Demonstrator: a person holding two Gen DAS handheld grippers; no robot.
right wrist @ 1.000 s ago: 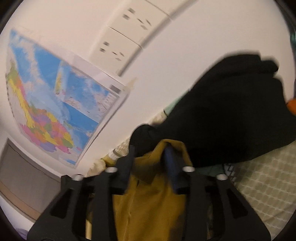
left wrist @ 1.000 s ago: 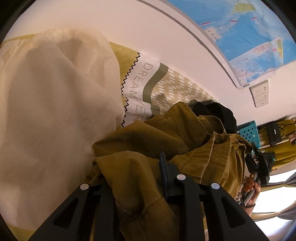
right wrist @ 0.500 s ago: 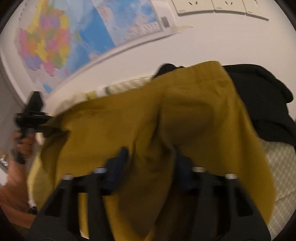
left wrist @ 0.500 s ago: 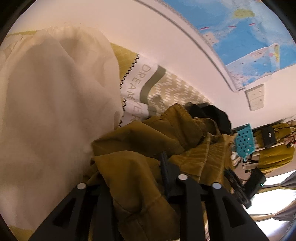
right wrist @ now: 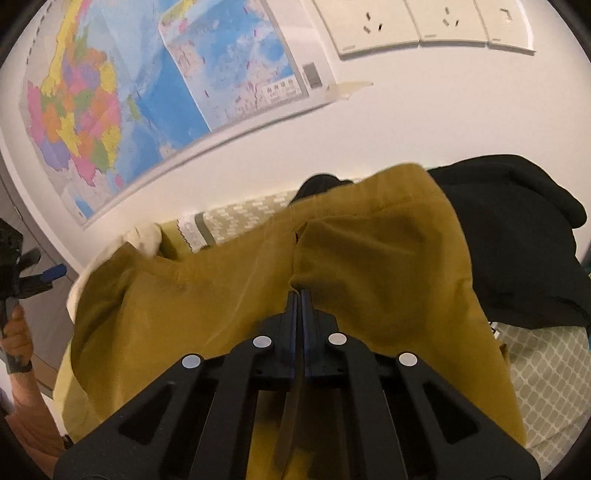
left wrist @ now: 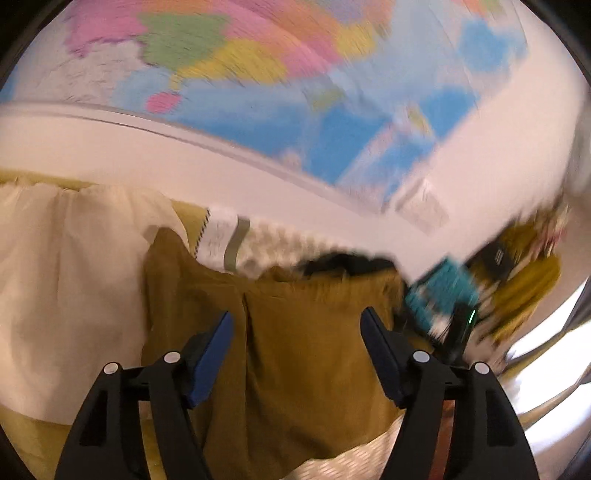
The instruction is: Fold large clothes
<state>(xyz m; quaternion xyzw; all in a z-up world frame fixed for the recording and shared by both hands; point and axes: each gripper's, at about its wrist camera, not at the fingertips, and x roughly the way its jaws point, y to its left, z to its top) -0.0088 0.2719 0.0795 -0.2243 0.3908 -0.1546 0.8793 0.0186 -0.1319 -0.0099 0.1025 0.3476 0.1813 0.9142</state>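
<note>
A mustard-yellow garment (right wrist: pixel 369 266) lies spread over the bed; it also shows in the left wrist view (left wrist: pixel 303 332). My right gripper (right wrist: pixel 298 295) is shut on a fold of the mustard garment, jaws pressed together with cloth between them. My left gripper (left wrist: pixel 295 325) is open, jaws wide apart above the garment and holding nothing; this view is motion-blurred. The left gripper also shows at the far left of the right wrist view (right wrist: pixel 33 280), held in a hand.
A black garment (right wrist: pixel 517 251) lies right of the mustard one. A cream cloth (left wrist: pixel 66 280) lies at left. A patterned bedcover (right wrist: pixel 546 376) is underneath. A wall map (right wrist: pixel 147 92) and sockets (right wrist: pixel 424 26) are behind. A teal crate (left wrist: pixel 439 295) stands at right.
My left gripper has let go of the mustard garment, opened wide and swung upward. My right gripper stays shut on the garment, which is now spread flatter across the bed.
</note>
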